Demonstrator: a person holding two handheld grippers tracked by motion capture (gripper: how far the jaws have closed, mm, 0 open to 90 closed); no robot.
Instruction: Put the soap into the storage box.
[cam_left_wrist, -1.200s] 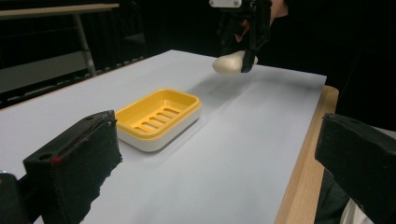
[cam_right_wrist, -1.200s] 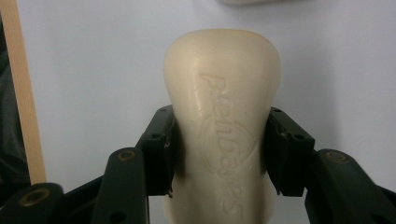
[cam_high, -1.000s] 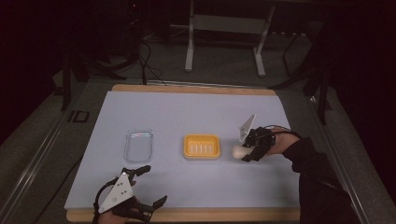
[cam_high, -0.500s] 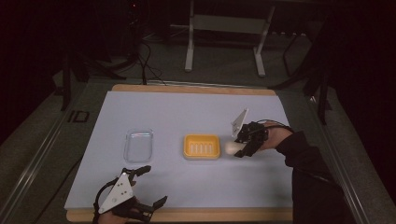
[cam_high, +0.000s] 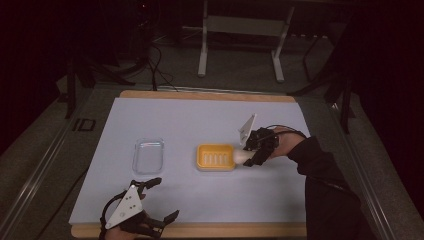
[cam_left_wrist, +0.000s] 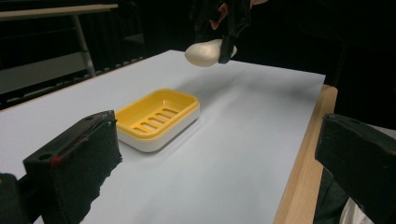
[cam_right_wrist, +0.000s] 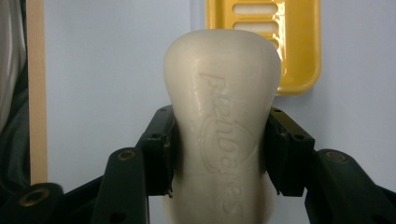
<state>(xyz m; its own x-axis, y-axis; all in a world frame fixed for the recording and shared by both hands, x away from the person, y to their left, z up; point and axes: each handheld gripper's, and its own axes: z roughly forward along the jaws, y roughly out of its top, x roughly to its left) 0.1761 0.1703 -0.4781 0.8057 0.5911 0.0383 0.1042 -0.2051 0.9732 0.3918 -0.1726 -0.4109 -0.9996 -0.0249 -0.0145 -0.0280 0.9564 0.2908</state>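
1. My right tool (cam_high: 251, 154) is clamped on the white soap bar (cam_right_wrist: 223, 140), held above the surface beside the yellow soap dish (cam_high: 215, 157).
2. My left tool (cam_high: 150, 205) rests with jaws apart.
3. Next, probably: lower the bar into the dish.

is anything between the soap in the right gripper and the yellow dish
Nothing visible. The soap bar, held clear of the table in the right gripper, is at the near edge of the yellow soap dish, whose slotted tray is empty. The clear lid lies apart, on the dish's far side.
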